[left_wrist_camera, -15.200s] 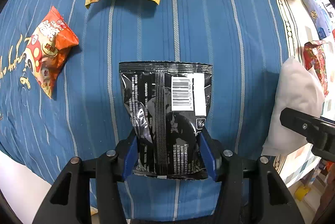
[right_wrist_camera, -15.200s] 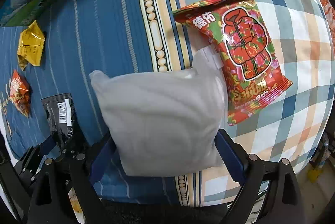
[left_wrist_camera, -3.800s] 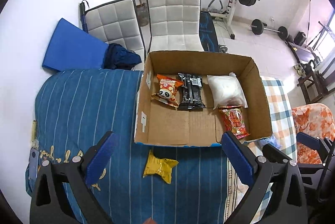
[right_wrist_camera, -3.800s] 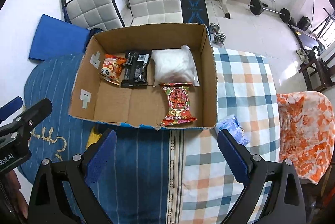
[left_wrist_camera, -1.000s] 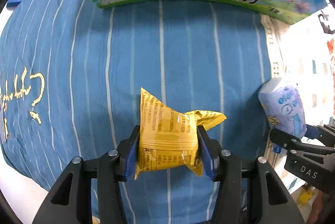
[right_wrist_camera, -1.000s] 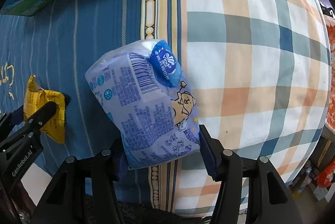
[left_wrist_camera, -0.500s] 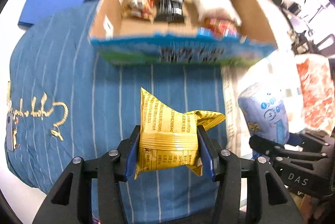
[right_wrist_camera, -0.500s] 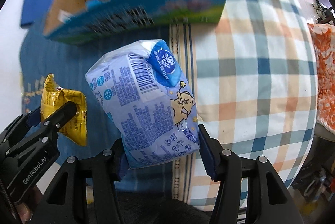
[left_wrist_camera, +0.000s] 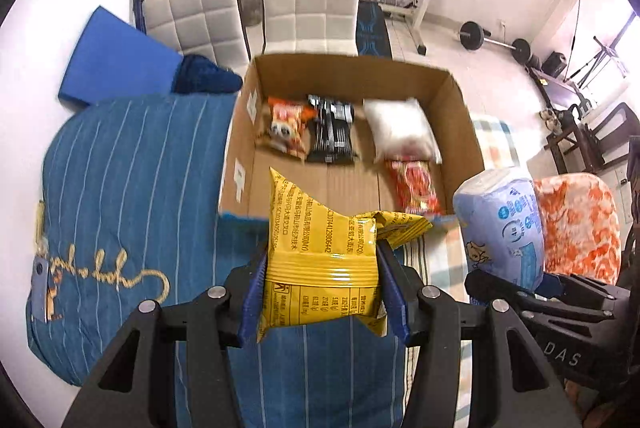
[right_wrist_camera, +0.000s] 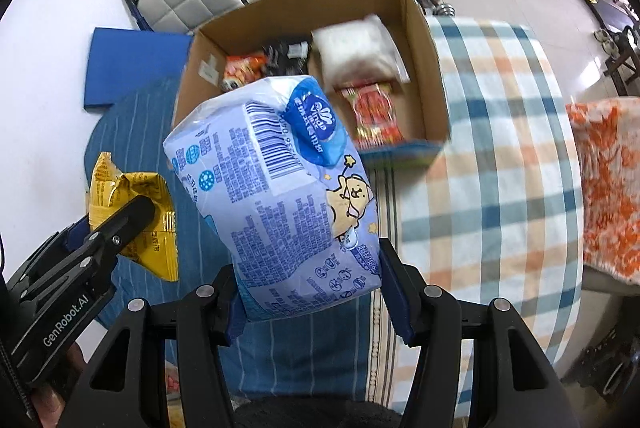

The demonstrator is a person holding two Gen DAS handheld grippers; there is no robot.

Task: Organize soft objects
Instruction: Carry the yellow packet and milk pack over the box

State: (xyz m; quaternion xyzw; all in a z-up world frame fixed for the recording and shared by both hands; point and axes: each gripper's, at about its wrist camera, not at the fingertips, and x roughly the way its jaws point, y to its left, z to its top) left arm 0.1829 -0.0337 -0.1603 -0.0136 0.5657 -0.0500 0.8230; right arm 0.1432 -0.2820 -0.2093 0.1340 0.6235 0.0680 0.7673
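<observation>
I am holding my left gripper (left_wrist_camera: 322, 292) closed on a yellow packet (left_wrist_camera: 320, 260), its blue pads (left_wrist_camera: 252, 292) pressing on both sides of the packet, which is filling the lower middle of the left wrist view. My right gripper (right_wrist_camera: 308, 292) is clamping a blue tissue pack (right_wrist_camera: 276, 196) in the same way, and this pack is taking the centre of the right wrist view, tilted to the left. Both things are hanging above the bed, in front of the open box (left_wrist_camera: 464, 116) that is sitting in the upper middle of both views. Inside the box, an orange packet (left_wrist_camera: 286, 126), a black packet (left_wrist_camera: 332, 134) and a white bag (left_wrist_camera: 400, 126) are lying in a row at the far side, and a red packet (left_wrist_camera: 414, 184) is lying just below the white bag in the picture, near the front wall. In the left wrist view the tissue pack is showing at the right edge, beside the yellow packet. Under my grippers a blue striped cover (left_wrist_camera: 132, 168) is lying at the left and a checked cloth (right_wrist_camera: 500, 148) at the right. White chairs (left_wrist_camera: 312, 0) are standing behind the box, at the top of the frame.
</observation>
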